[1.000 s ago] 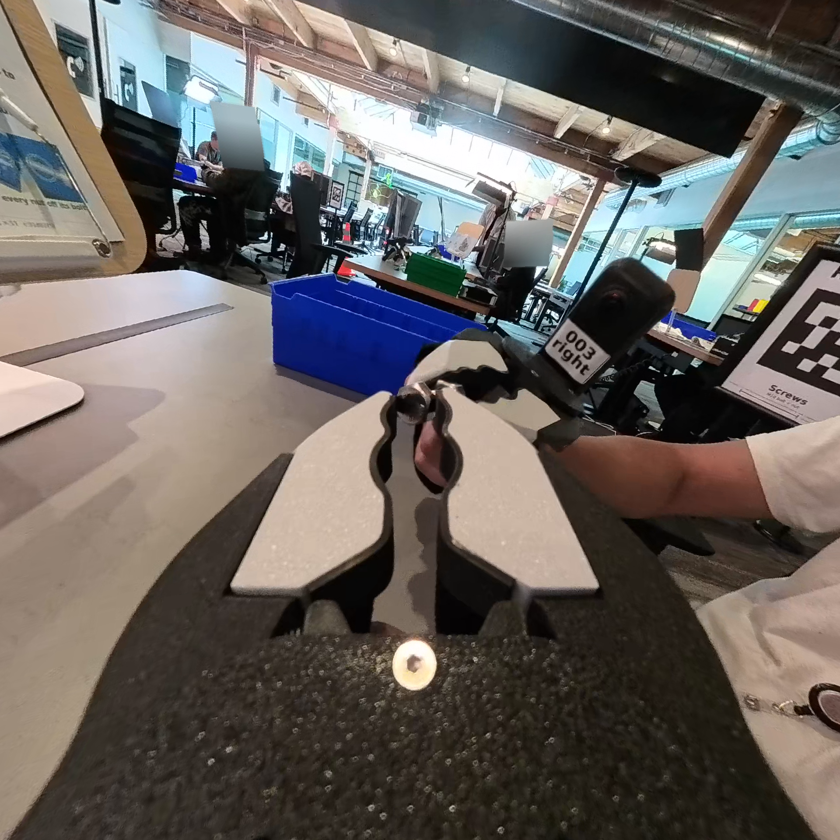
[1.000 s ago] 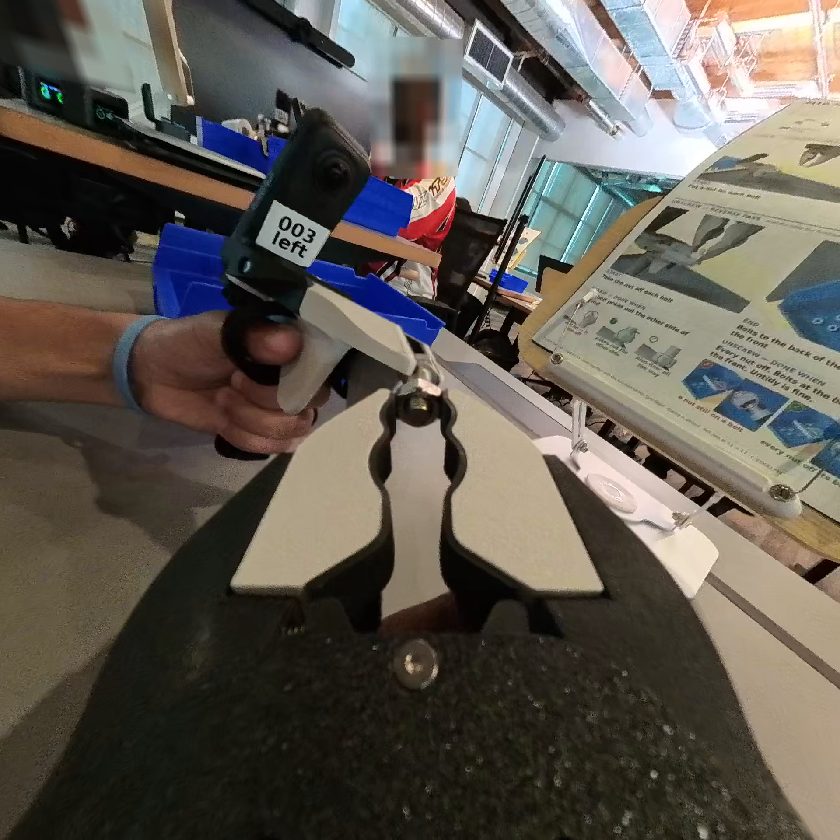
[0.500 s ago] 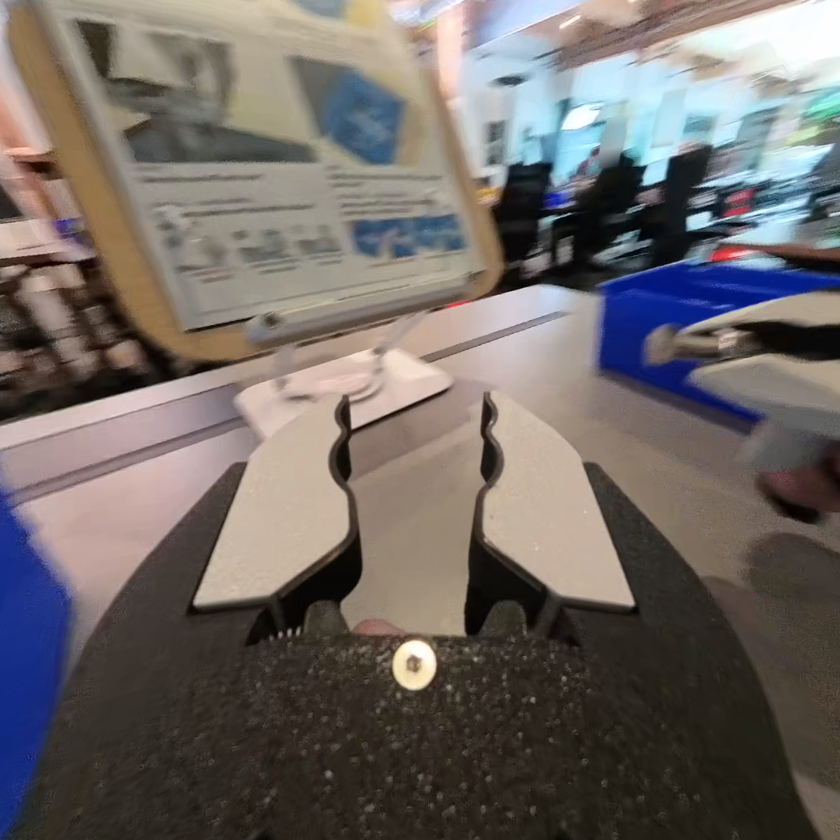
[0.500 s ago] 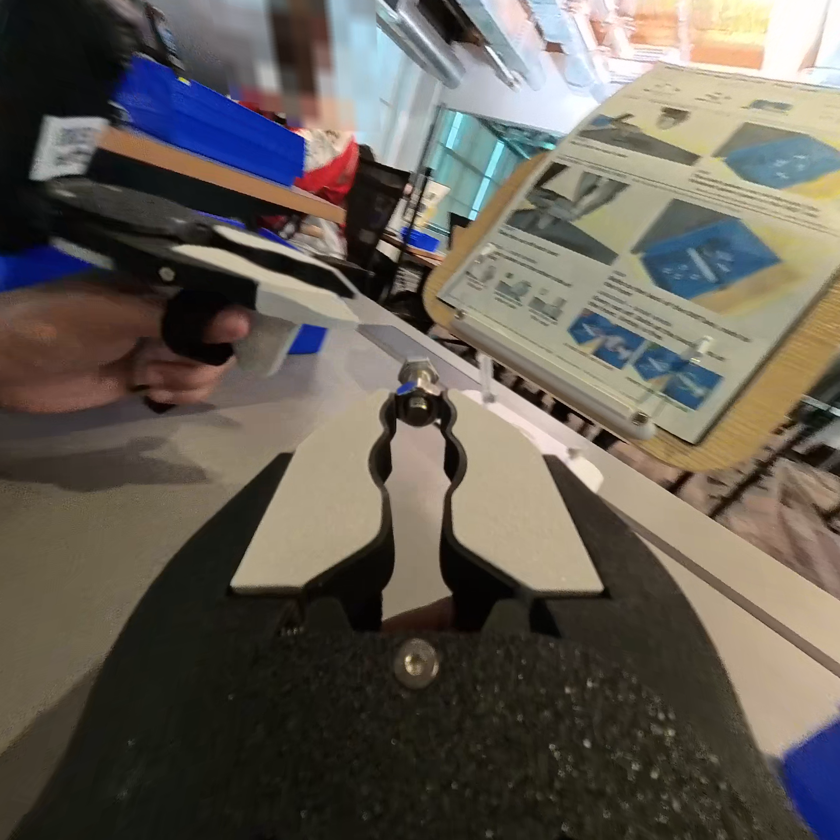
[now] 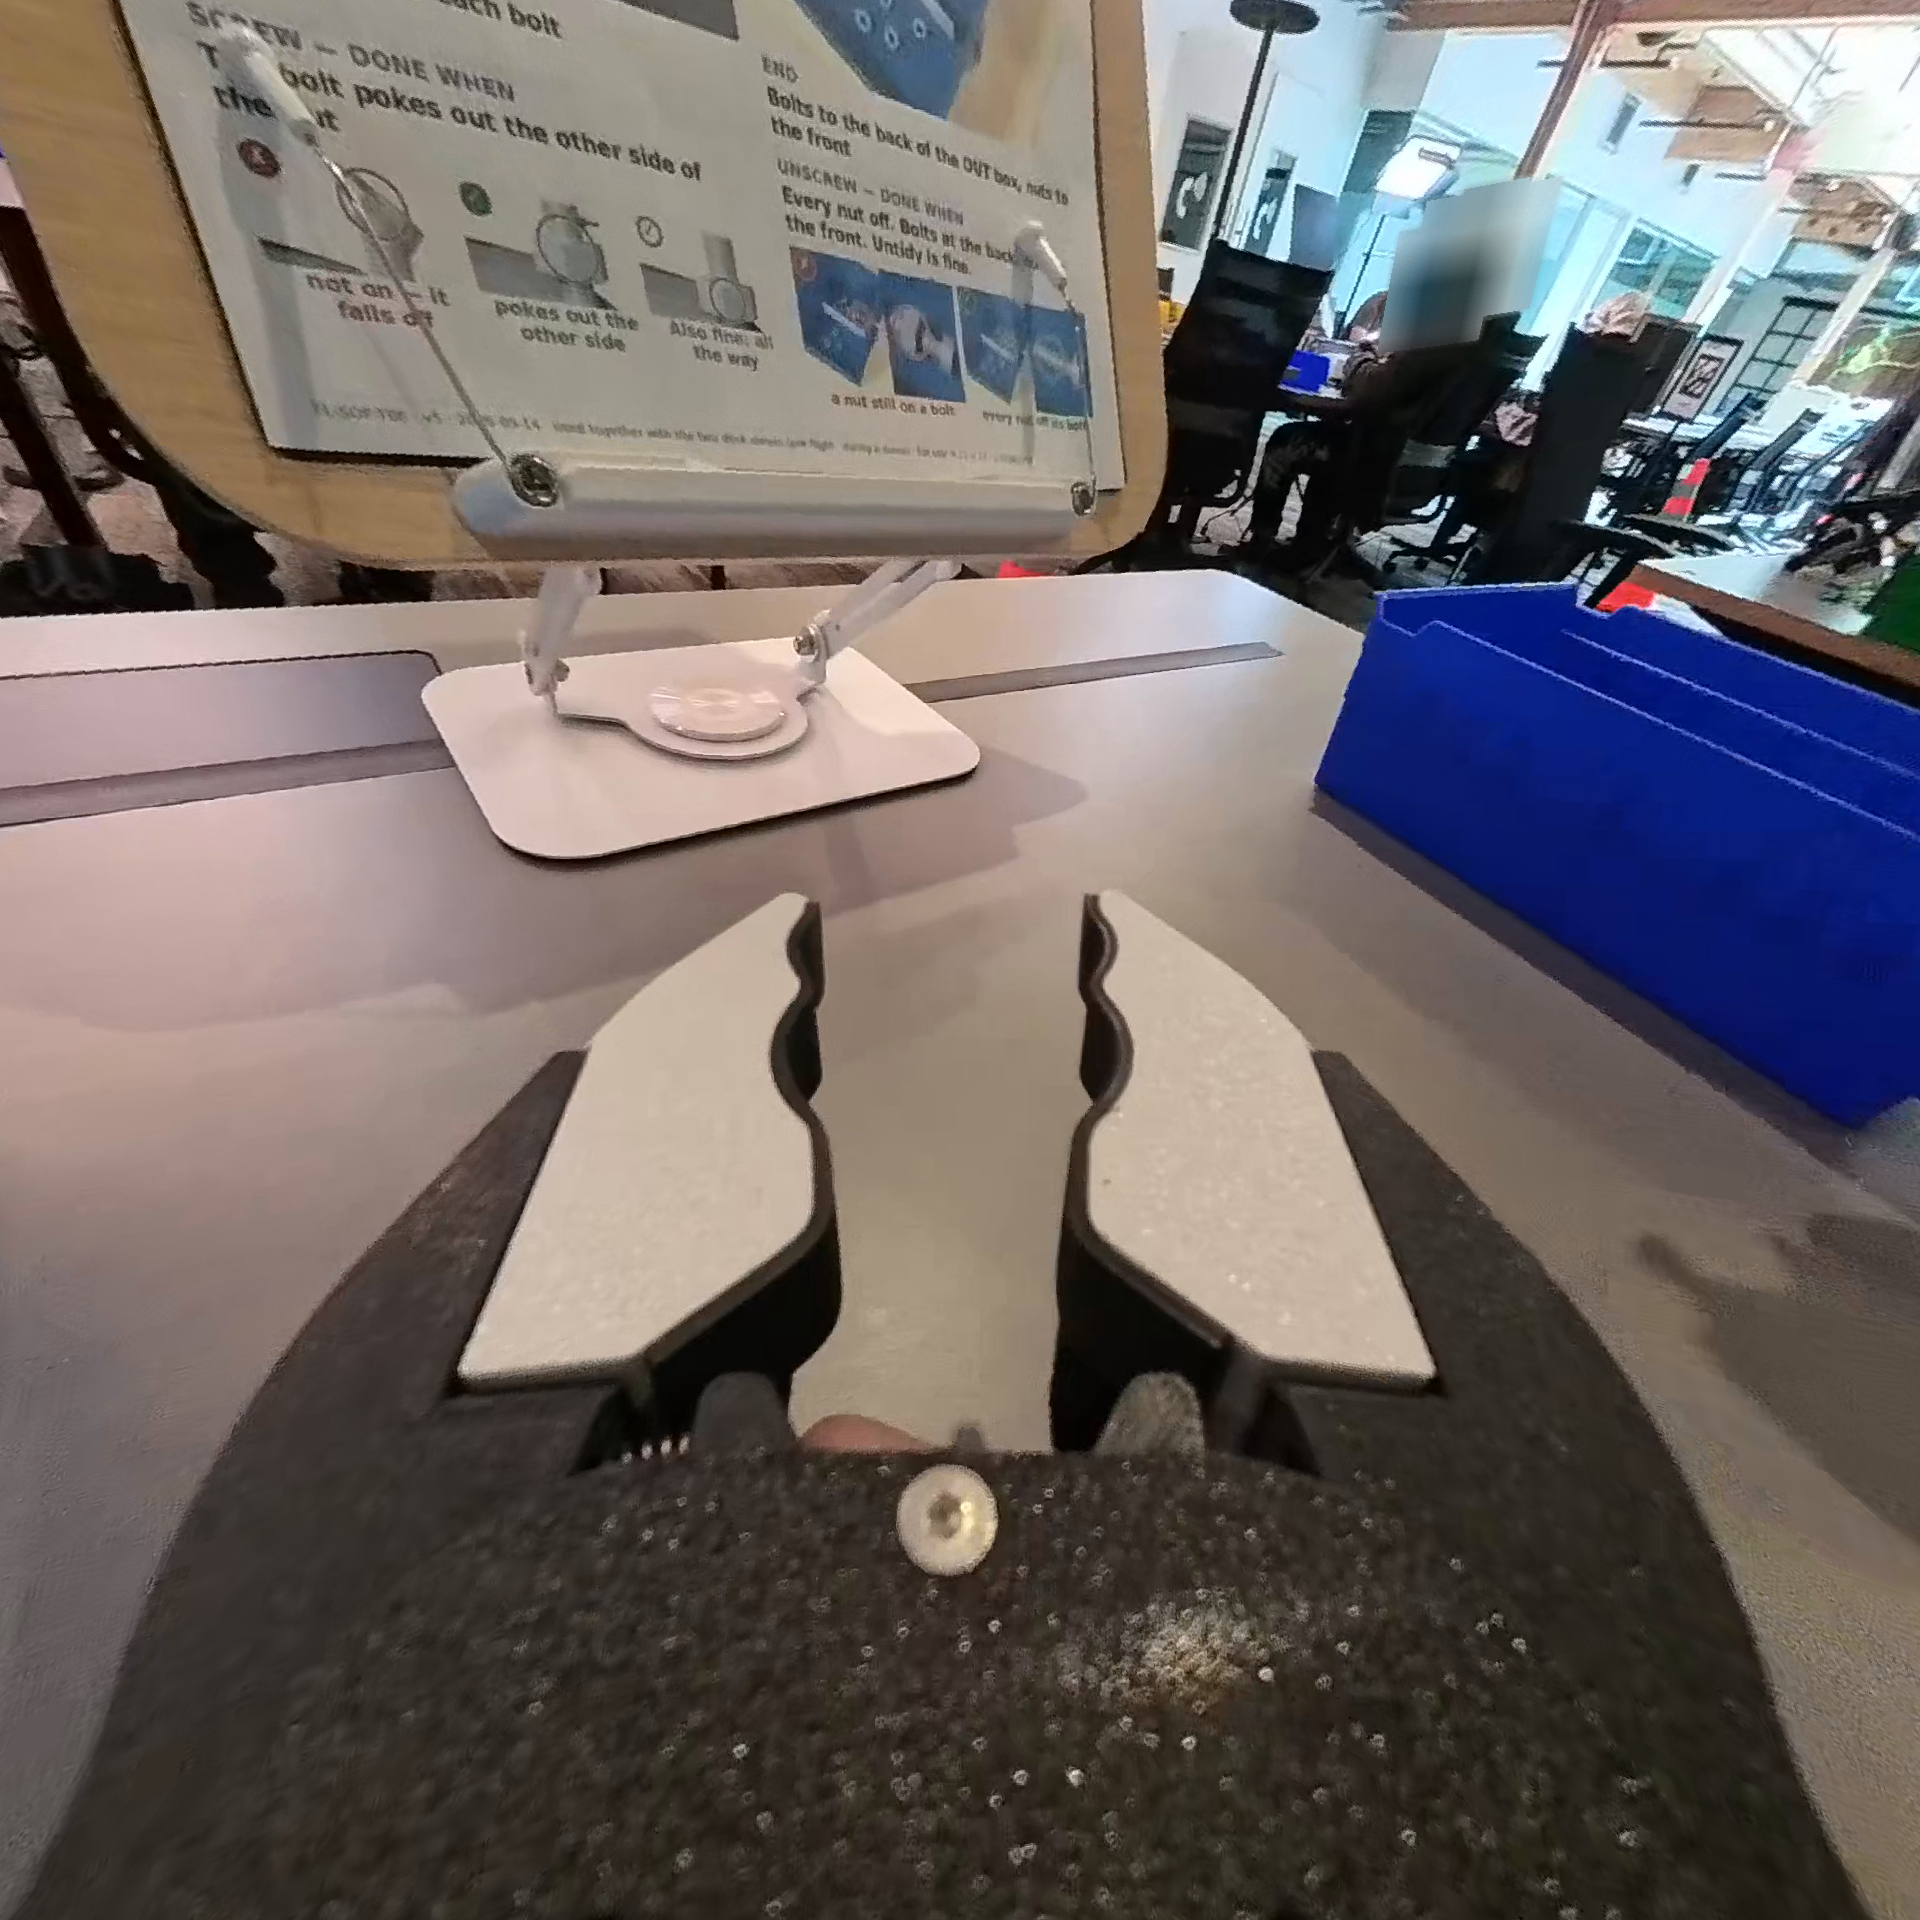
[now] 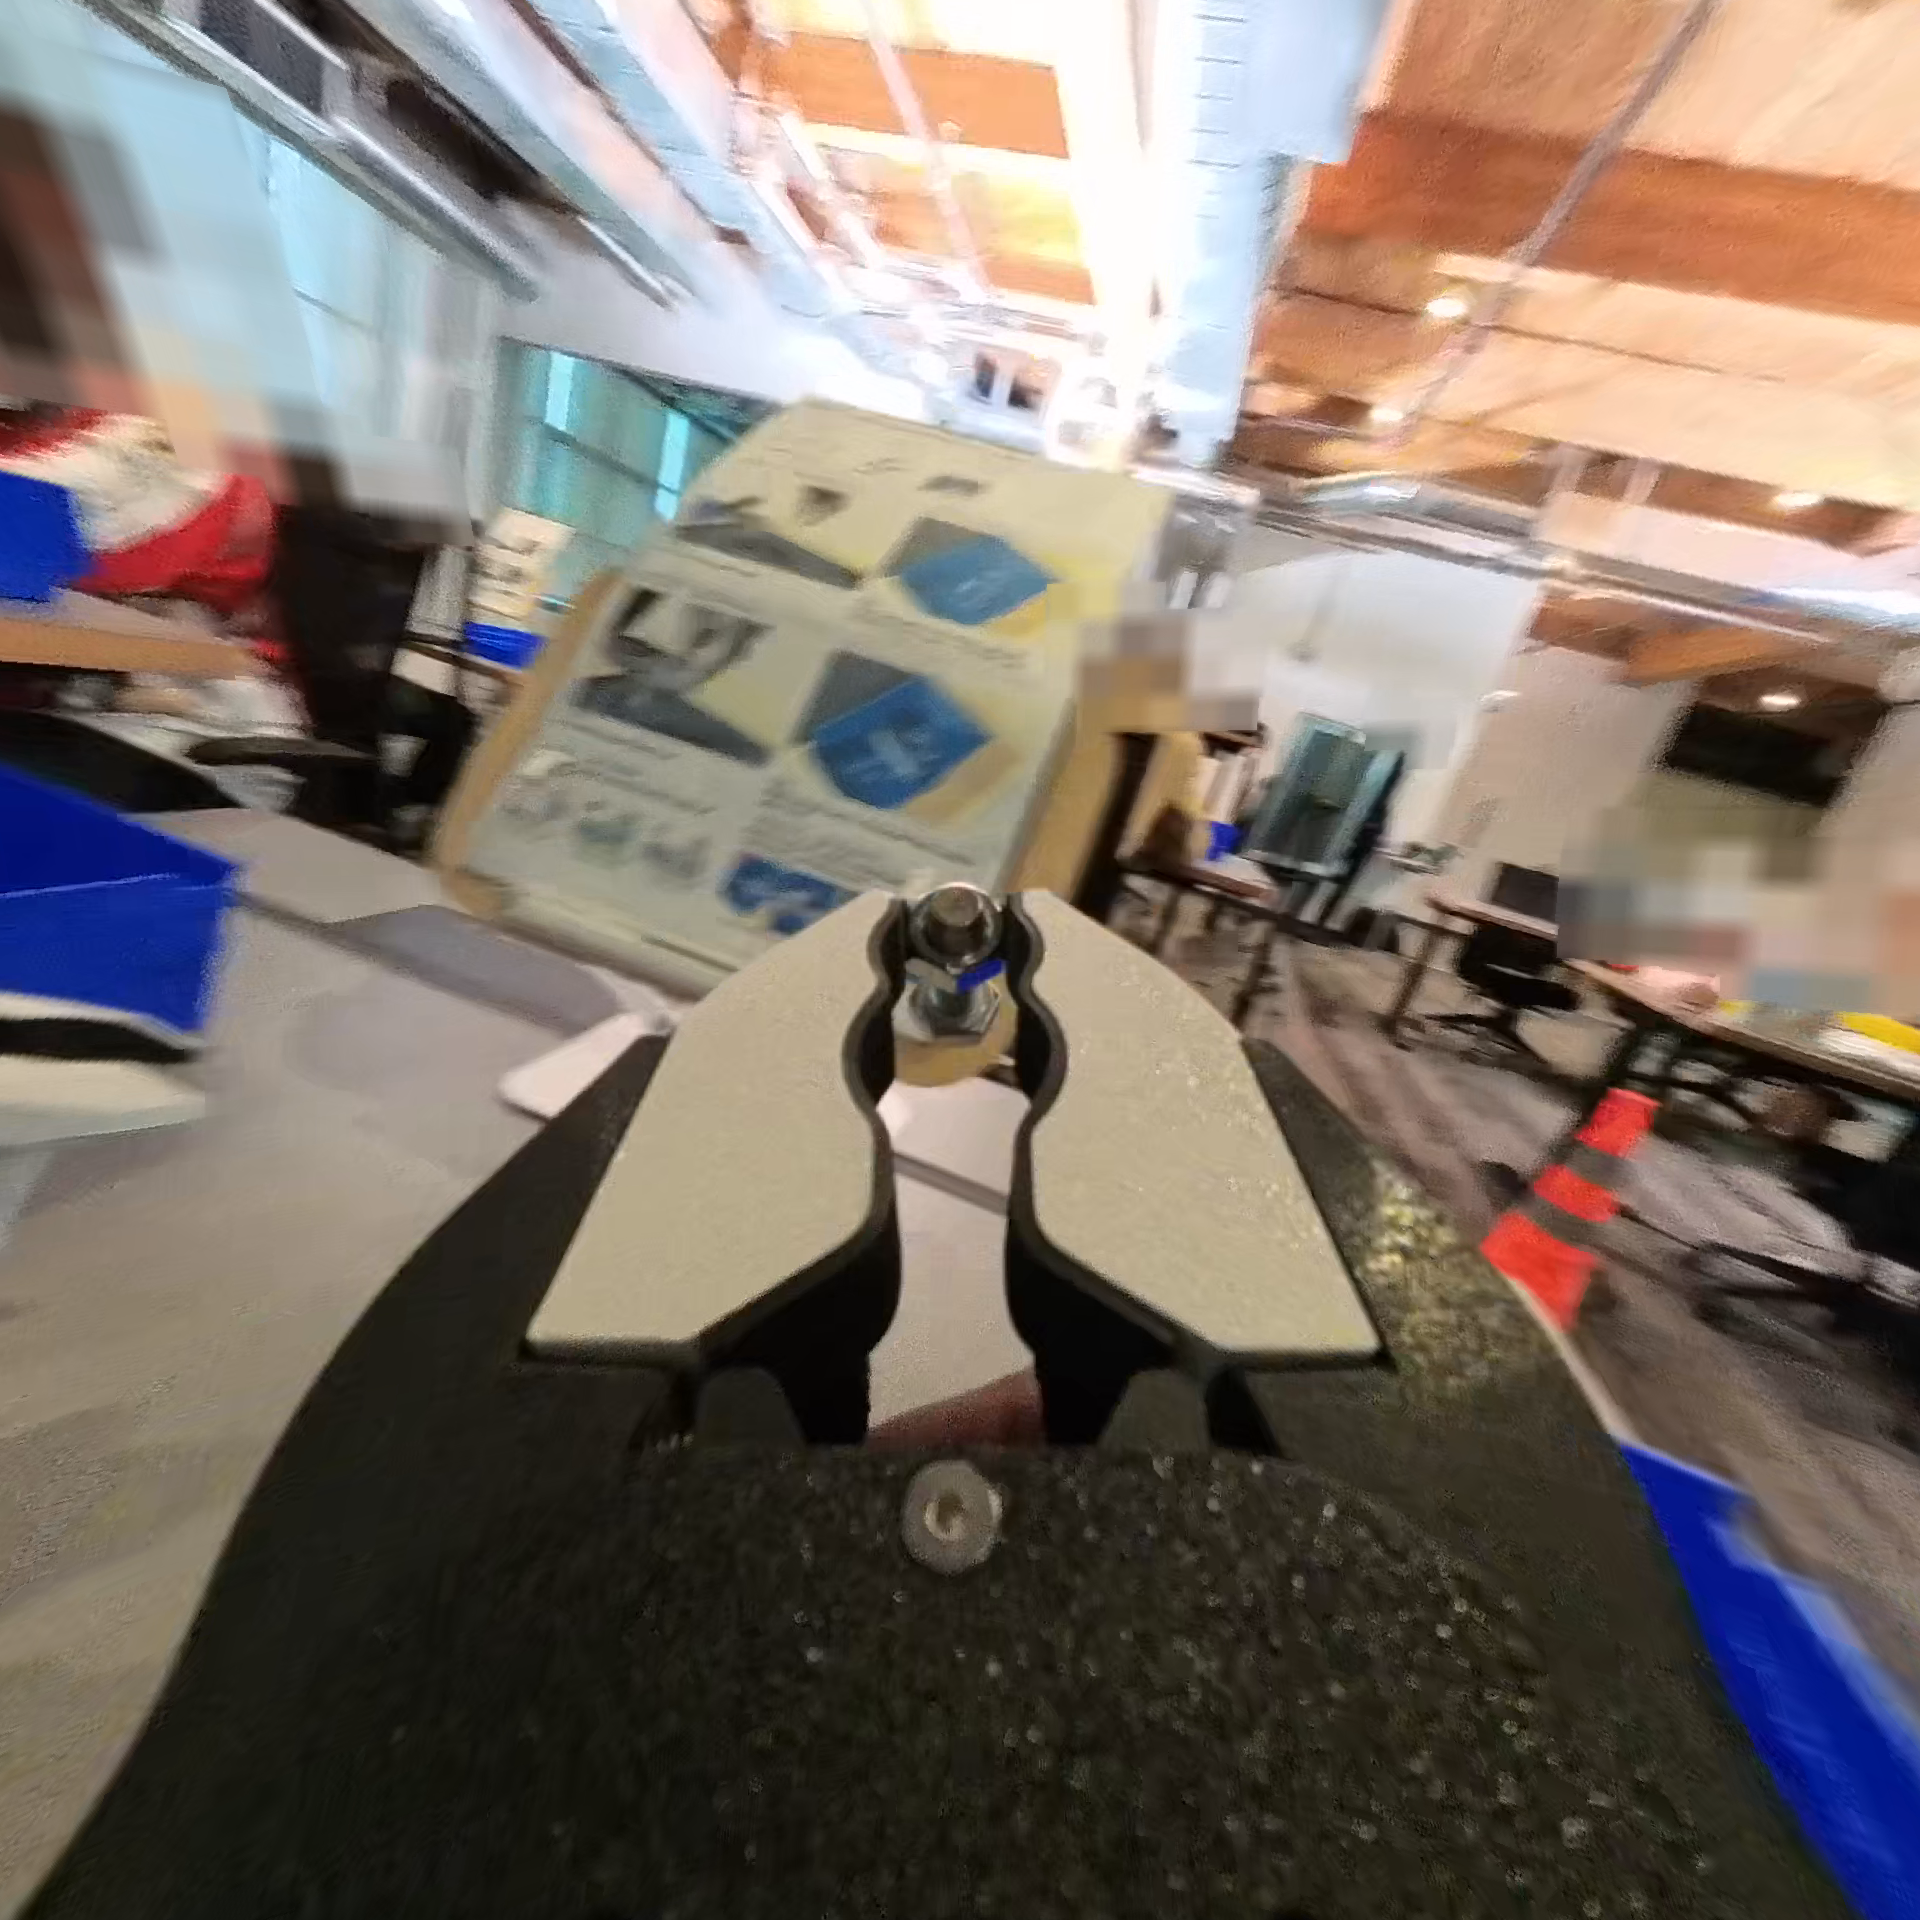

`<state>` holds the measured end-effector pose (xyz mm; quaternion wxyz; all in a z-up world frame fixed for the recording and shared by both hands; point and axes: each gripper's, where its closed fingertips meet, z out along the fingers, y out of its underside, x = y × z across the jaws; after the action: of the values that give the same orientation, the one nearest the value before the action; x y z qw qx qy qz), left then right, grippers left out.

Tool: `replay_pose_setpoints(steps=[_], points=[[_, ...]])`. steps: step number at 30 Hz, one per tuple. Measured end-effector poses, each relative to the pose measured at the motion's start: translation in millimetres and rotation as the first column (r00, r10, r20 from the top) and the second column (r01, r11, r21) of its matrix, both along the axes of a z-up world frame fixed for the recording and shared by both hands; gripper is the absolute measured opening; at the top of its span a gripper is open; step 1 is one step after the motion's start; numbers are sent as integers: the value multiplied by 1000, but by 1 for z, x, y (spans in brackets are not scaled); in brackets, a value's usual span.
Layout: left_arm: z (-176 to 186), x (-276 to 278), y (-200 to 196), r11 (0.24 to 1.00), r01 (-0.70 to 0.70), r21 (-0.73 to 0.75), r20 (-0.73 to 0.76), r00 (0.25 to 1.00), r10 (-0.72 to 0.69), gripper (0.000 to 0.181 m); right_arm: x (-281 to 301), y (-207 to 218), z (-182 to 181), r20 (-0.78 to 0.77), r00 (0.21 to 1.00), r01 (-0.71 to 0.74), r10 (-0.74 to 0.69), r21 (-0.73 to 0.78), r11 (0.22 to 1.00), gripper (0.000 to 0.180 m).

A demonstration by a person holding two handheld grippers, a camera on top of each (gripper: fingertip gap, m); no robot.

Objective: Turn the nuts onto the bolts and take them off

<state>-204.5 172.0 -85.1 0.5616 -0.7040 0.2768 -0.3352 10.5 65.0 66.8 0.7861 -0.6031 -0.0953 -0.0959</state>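
Observation:
My right gripper [image 6: 951, 925] is shut on a silver bolt [image 6: 951, 920] that stands upright between its tips. A nut [image 6: 948, 1023] sits on the bolt's thread below the tips. The gripper holds it in the air above the grey table [image 6: 208, 1299]. The right wrist view is blurred by motion. My left gripper [image 5: 948, 920] is open and empty, low over the grey table [image 5: 312, 987], facing the instruction board [image 5: 623, 239]. Neither gripper shows in the other's view.
A blue bin [image 5: 1642, 831] stands on the table at the right of the left wrist view. The instruction board's white base [image 5: 707, 748] lies ahead. Blue bins show at the left [image 6: 104, 935] and lower right edges [image 6: 1808, 1683] of the right wrist view. An orange cone [image 6: 1579, 1195] stands on the floor beyond. There is about 30 cm between the tips of the two grippers.
My left gripper let go of the bolt and nut, opened, and swung left toward the board. My right gripper kept the bolt and swung away to the right.

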Motion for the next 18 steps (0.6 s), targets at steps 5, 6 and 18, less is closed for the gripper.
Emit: replay_pose_setpoints(steps=[5,6,18], points=[[-6,8,-5,996,63,-66,20,998,-62,47,120,13,-26,-73,993,69,-88,-229,971,18],[-8,10,-6,995,72,-72,16,997,-71,47,139,21,-52,-106,988,72,-109,-299,951,17],[-11,11,-5,994,96,-57,-13,995,-97,47,172,72,-224,22,991,107,-133,-731,674,18]])
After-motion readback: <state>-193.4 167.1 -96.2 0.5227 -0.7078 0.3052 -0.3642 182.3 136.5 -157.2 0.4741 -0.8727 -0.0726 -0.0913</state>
